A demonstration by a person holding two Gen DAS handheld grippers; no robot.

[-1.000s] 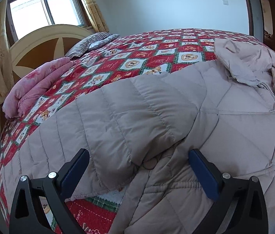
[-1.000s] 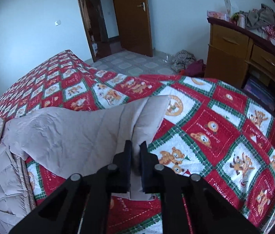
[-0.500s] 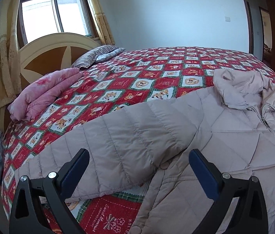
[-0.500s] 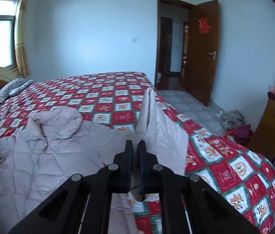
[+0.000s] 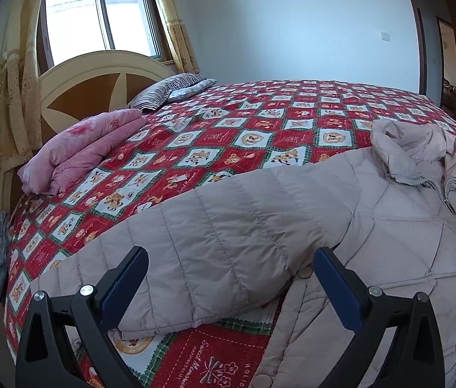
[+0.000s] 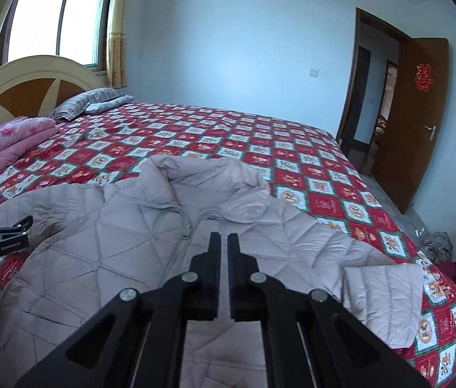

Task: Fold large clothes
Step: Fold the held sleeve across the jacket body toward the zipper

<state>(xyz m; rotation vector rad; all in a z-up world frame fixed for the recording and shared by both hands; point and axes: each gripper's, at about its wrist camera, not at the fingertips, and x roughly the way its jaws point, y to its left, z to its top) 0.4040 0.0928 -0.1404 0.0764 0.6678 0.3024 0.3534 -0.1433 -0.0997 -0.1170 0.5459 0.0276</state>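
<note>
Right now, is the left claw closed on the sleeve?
No, the left claw stands wide open, with the sleeve lying loose between its fingers.

The left gripper (image 5: 229, 278), a black two-finger tool with dark blue pads (image 5: 336, 286), holds its jaws spread wide, one finger low at the left of its own view and the other low at the right. It tilts downward, and nothing is pinched between its pads. From the right wrist view, part of it shows at the far left edge (image 6: 5, 234) as a black frame. The right gripper (image 6: 223, 252), all black, has its jaws drawn nearly together, a thin slit between the two flat fingers (image 6: 215, 258), with nothing visibly caught in that slit. It also points downward at a slant.
</note>
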